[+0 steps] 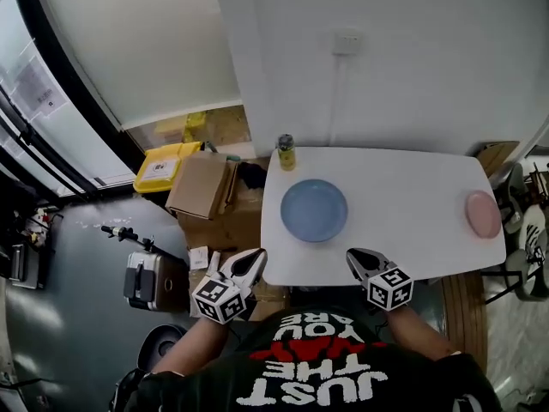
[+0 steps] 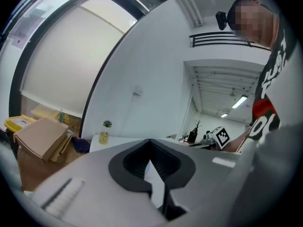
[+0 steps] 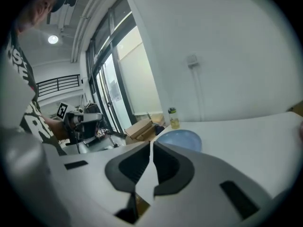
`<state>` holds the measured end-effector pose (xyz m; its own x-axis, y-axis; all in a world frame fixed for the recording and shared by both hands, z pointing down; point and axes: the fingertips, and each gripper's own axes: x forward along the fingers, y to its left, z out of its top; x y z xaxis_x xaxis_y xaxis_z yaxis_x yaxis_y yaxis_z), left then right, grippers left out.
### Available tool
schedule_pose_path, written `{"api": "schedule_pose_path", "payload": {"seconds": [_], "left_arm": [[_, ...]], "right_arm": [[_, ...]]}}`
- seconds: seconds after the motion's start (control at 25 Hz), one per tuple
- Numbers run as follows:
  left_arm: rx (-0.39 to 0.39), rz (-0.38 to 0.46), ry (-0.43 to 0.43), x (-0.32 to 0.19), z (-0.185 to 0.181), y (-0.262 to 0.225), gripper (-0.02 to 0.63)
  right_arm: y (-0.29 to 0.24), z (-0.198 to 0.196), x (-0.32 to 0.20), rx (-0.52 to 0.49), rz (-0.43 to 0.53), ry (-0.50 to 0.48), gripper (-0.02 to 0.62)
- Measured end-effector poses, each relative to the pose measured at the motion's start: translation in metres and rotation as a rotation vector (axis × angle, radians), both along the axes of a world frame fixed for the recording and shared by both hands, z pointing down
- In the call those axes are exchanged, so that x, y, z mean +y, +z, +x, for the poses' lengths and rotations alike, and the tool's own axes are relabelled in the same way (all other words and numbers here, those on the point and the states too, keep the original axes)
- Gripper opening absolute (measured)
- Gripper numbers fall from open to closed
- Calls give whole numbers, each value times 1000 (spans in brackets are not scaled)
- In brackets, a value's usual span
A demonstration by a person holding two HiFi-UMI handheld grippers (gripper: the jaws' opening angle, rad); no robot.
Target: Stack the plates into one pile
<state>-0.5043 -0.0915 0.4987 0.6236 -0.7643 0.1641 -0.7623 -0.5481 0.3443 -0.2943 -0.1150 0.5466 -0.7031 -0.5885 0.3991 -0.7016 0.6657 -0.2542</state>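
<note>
A blue plate (image 1: pixel 314 210) lies on the white table (image 1: pixel 403 187), left of its middle; the right gripper view catches the blue plate (image 3: pixel 182 138) just past the jaws. A pink plate (image 1: pixel 482 214) sits alone at the table's right end. My left gripper (image 1: pixel 254 259) is shut and empty at the table's near left corner. My right gripper (image 1: pixel 358 257) is shut and empty at the near edge, just right of the blue plate. In the left gripper view the left gripper (image 2: pixel 150 143) has its jaws together with the table top behind them.
A small yellow bottle with a dark cap (image 1: pixel 286 152) stands at the table's far left corner. Cardboard boxes (image 1: pixel 200 187) and a yellow bin (image 1: pixel 163 166) crowd the floor left of the table. A white wall (image 1: pixel 386 58) runs behind it.
</note>
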Motion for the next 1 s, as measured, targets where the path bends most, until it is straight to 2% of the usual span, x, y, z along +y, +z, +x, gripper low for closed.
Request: {"api": "schedule_pose_path", "payload": {"seconds": [0.16, 0.24, 0.44, 0.48, 0.56, 0.64, 0.76, 0.88, 1.0], "left_arm": [[25, -24, -6, -5, 24, 9, 8], [15, -39, 1, -6, 31, 16, 8], [-25, -76, 15, -7, 32, 31, 8], [-31, -84, 20, -6, 31, 34, 8], [-46, -100, 29, -3, 28, 41, 8], [-56, -117, 31, 2, 21, 47, 8], [-67, -140, 23, 8, 9, 54, 8], [-74, -150, 12, 13, -2, 59, 8], [-81, -157, 9, 14, -9, 61, 8]], "right_arm": [[26, 2, -2, 20, -58, -19, 6], [42, 8, -19, 10, -119, 5, 7], [110, 31, -90, -74, -372, 216, 10], [126, 34, -103, -83, -423, 258, 33], [154, 35, -122, -96, -507, 320, 124], [177, 34, -135, -105, -568, 371, 143], [203, 31, -146, -129, -645, 432, 147], [220, 18, -150, -163, -709, 430, 147], [226, 11, -153, -188, -740, 446, 111]]}}
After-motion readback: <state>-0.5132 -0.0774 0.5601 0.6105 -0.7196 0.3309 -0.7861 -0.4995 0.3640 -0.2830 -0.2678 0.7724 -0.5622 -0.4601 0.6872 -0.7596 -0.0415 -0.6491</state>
